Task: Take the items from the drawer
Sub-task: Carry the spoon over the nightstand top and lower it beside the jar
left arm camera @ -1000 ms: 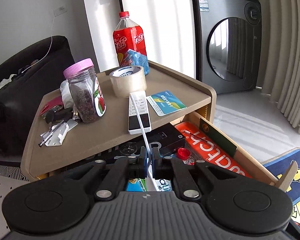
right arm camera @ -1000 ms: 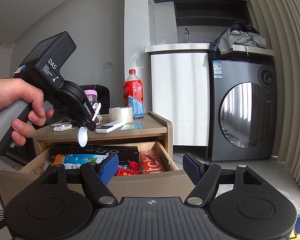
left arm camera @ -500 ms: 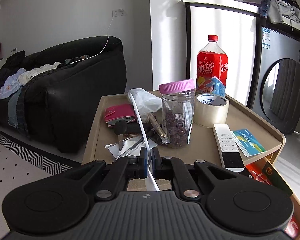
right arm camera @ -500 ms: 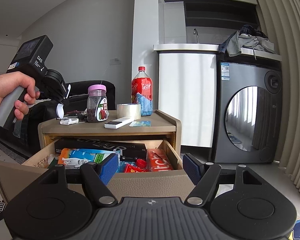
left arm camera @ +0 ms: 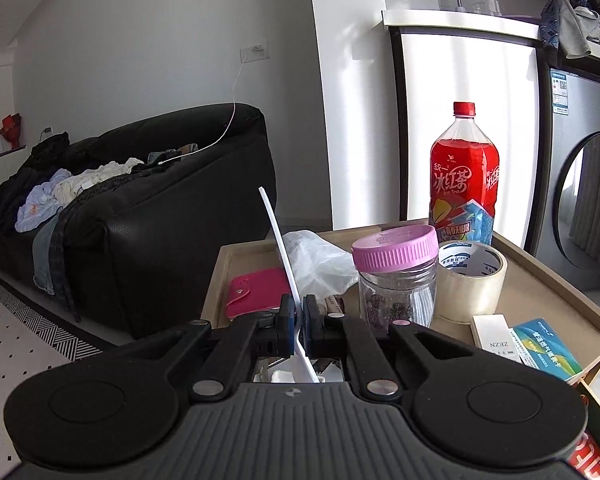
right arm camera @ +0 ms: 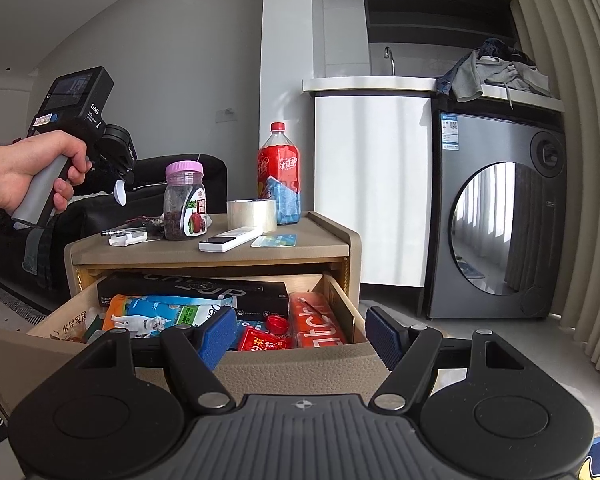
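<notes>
My left gripper (left arm camera: 299, 314) is shut on a white plastic spoon (left arm camera: 282, 252), whose handle sticks up past the fingers. In the right wrist view the left gripper (right arm camera: 118, 184) hangs above the left end of the cabinet top (right arm camera: 312, 242), with the spoon's bowl (right arm camera: 120, 197) below it. The open drawer (right arm camera: 284, 368) holds a black box (right arm camera: 196, 290), a cat-food pouch (right arm camera: 156, 316), a red packet (right arm camera: 262, 338), a red cap (right arm camera: 277, 323) and an orange box (right arm camera: 320, 320). My right gripper (right arm camera: 302, 330) is open and empty, just in front of the drawer front.
On the cabinet top stand a pink-lidded jar (left arm camera: 396, 276), a tape roll (left arm camera: 470, 280), a red ice-tea bottle (left arm camera: 464, 176), a white remote (left arm camera: 496, 340), a blue card (left arm camera: 548, 348), a pink wallet (left arm camera: 256, 290) and a plastic bag (left arm camera: 316, 258). A black sofa (left arm camera: 140, 208) stands left, a washing machine (right arm camera: 496, 220) right.
My left gripper has carried the spoon up from over the drawer and leftward, over the left end of the cabinet top. The right gripper has stayed open in front of the drawer.
</notes>
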{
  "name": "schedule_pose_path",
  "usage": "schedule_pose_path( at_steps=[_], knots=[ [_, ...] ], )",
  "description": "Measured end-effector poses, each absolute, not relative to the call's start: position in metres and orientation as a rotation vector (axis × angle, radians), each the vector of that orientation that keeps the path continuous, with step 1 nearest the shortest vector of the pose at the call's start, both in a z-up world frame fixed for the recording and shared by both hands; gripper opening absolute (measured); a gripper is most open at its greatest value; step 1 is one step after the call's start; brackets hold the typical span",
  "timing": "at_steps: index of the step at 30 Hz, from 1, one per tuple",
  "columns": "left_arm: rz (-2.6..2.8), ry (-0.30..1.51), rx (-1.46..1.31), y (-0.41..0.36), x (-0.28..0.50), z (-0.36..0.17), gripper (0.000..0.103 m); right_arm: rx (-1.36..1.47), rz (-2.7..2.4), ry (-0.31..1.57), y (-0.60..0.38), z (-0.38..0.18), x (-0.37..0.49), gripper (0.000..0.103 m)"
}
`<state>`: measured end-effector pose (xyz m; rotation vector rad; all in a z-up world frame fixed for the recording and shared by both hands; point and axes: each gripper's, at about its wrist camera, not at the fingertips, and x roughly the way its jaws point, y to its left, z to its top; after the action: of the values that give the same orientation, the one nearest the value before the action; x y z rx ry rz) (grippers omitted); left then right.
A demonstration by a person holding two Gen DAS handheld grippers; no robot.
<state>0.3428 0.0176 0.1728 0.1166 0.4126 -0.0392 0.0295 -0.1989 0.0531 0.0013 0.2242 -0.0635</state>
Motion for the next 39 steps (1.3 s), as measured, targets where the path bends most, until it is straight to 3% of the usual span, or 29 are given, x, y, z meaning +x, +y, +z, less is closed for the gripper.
schedule_pose_path(
  at_steps=[28,32,35,39],
  knots=[
    [0.028,0.465,0.134,0.006,0.381,0.156,0.008,0.002,-0.065,0.238,-0.2,0.044,0.05,0.076],
    [0.022,0.481,0.112,0.007,0.381,0.154,0.012,-0.005,-0.06,0.237,-0.198,0.044,0.049,0.076],
    [0.029,0.493,0.111,0.007,0.382,0.152,0.024,-0.007,-0.056,0.239,-0.199,0.044,0.048,0.076],
    [0.027,0.502,0.102,0.008,0.38,0.151,0.024,-0.008,-0.058,0.238,-0.198,0.045,0.047,0.076]
  ],
)
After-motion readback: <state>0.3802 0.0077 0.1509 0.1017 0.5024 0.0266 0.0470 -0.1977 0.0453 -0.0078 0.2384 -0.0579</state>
